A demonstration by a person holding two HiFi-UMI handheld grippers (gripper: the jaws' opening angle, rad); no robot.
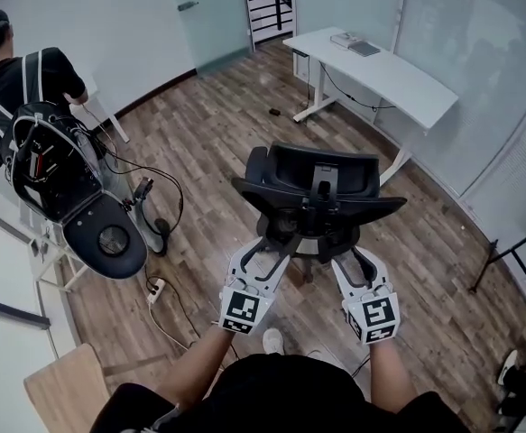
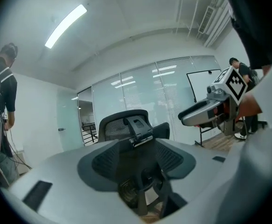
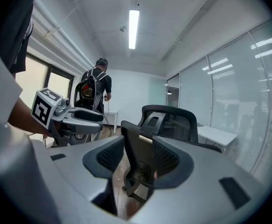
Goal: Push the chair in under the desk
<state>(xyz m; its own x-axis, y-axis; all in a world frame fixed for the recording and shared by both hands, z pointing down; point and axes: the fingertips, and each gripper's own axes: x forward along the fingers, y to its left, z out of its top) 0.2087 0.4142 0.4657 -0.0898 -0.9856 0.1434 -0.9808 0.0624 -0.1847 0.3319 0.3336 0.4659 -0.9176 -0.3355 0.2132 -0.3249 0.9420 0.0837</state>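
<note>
The black office chair (image 1: pixel 317 207) stands mid-floor with its back toward me, away from the white desk (image 1: pixel 380 72) at the far right. Both grippers reach the rear of the chair's back from below. My left gripper (image 1: pixel 267 253) is open, with the chair's dark back support (image 2: pixel 138 171) between its pads. My right gripper (image 1: pixel 348 262) is open too, with a black rear upright (image 3: pixel 140 157) in its gap and floor showing beside that upright. Each gripper view shows the other gripper alongside: the right gripper (image 2: pixel 205 113) and the left gripper (image 3: pixel 75 118).
A person with a backpack (image 1: pixel 19 84) stands at the far left beside a black open case (image 1: pixel 78 201). Cables and a power strip (image 1: pixel 154 289) lie on the wood floor at the left. A wooden tabletop corner (image 1: pixel 59 391) is at bottom left. Glass walls run behind the desk.
</note>
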